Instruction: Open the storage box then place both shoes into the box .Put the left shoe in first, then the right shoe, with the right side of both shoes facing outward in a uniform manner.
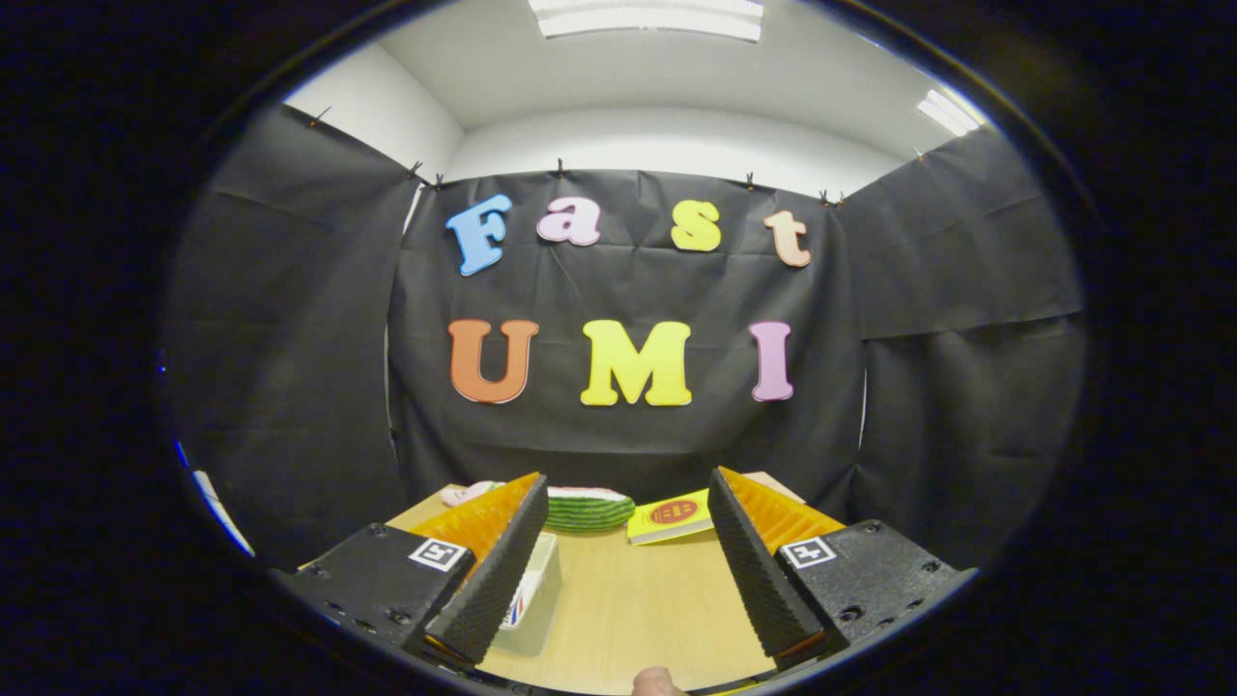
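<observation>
The jaws (628, 565) stand wide apart over the wooden bench (638, 609), gripping nothing. Beyond them a green-soled shoe (588, 509) lies on its side, long axis crosswise (toe direction unclear). A translucent storage box (534, 594) sits beside the left finger; a yellow book (670, 516) lies nearby.

The gripper view rides low over the counter (638, 609), looking forward and level along the two fingers of the gripper (628, 561); the jaws stand wide apart with nothing between them, framing the counter's near part; the lens faces the booth's back wall head-on, with side walls curving in at either flank; ceiling lights (646, 17) show overhead; things at the counter's far edge lie beyond the fingertips, close under the wall.
</observation>
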Motion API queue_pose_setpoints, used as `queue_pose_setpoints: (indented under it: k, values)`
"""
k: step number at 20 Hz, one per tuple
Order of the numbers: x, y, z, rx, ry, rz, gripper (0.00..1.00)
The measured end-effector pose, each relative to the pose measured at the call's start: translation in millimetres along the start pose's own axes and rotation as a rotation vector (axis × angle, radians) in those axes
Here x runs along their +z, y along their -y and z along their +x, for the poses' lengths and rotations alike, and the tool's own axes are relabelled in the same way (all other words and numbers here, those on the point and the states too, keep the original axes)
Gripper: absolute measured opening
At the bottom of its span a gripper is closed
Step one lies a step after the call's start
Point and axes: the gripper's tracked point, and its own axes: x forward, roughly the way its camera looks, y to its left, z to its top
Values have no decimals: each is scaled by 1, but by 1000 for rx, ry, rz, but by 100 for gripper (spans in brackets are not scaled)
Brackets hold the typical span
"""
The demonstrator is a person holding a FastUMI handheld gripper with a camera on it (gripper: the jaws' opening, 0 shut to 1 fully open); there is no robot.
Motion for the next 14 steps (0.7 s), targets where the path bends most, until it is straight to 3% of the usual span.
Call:
queue_pose_setpoints:
  k: [14]
  values:
    - [4,-15,-23,50,0,55,100]
